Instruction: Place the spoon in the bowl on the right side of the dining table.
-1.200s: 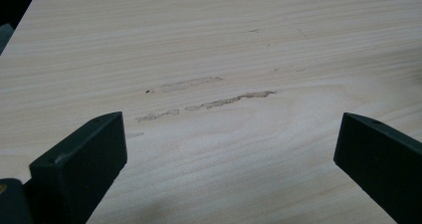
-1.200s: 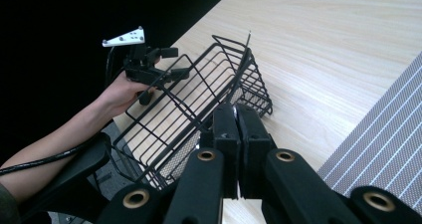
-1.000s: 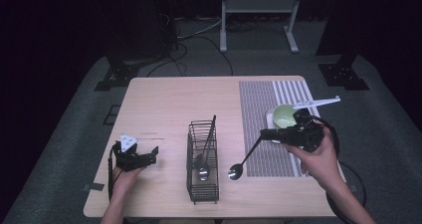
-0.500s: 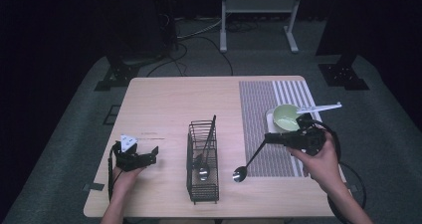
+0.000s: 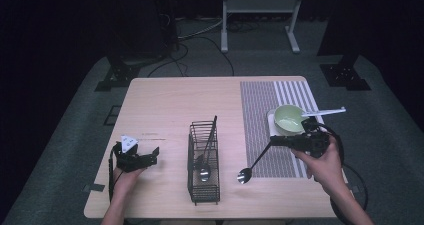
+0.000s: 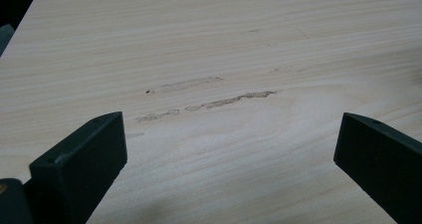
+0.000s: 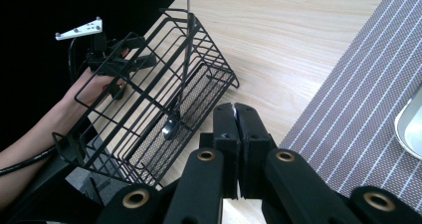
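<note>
A metal spoon (image 5: 256, 160) slants down from my right gripper (image 5: 273, 140), which is shut on its handle; the spoon's bowl hangs low at the left edge of the striped placemat (image 5: 260, 110). In the right gripper view the jaws (image 7: 235, 110) are pressed together and point toward the black wire basket (image 7: 149, 114). The basket (image 5: 204, 167) stands mid-table with another spoon (image 5: 202, 172) and a dark utensil leaning inside. My left gripper (image 5: 153, 154) rests at the table's left front, open, with bare wood between its jaws (image 6: 229, 139).
A green bowl (image 5: 288, 119) sits on a pale tray on the placemat, just behind my right hand, with a white spoon (image 5: 325, 111) resting on its rim. The wooden table (image 5: 175, 105) has free room behind the basket. The left hand (image 7: 92, 87) appears beyond the basket.
My right gripper has sunk a little and drifted right, and the spoon's bowl has come down toward the table. The left gripper has stayed put.
</note>
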Motion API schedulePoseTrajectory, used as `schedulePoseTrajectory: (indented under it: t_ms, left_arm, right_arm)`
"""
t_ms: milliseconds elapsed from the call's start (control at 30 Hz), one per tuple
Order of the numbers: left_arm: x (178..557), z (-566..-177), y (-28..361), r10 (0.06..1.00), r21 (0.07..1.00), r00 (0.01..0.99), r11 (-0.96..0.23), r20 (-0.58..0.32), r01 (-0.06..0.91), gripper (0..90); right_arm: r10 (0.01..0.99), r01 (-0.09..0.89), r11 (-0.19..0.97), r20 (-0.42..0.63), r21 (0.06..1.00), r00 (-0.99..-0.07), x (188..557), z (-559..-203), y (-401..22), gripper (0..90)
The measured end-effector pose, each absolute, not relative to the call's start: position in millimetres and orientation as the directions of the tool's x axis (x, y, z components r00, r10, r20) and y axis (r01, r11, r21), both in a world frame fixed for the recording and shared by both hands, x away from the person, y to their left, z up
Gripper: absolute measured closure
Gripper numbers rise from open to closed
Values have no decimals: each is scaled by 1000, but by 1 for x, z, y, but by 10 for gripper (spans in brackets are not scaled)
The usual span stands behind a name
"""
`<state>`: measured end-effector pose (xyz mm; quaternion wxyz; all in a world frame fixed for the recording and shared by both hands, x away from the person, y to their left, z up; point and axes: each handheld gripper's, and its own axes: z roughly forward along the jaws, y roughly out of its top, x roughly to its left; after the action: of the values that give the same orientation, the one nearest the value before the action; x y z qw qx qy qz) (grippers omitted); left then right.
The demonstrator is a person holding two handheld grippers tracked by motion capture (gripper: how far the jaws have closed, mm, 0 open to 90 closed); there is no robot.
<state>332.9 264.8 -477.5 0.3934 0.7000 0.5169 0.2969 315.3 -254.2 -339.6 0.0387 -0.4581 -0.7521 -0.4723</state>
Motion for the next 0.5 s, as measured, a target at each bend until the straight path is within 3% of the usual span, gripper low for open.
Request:
schedulePoseTrajectory:
  t_ms: [500]
  left_arm:
    - [333, -478, 265, 957, 857, 289, -157, 10, 491, 0]
  right_arm:
    - [661, 737, 103, 507, 668, -553, 318, -346, -263, 882]
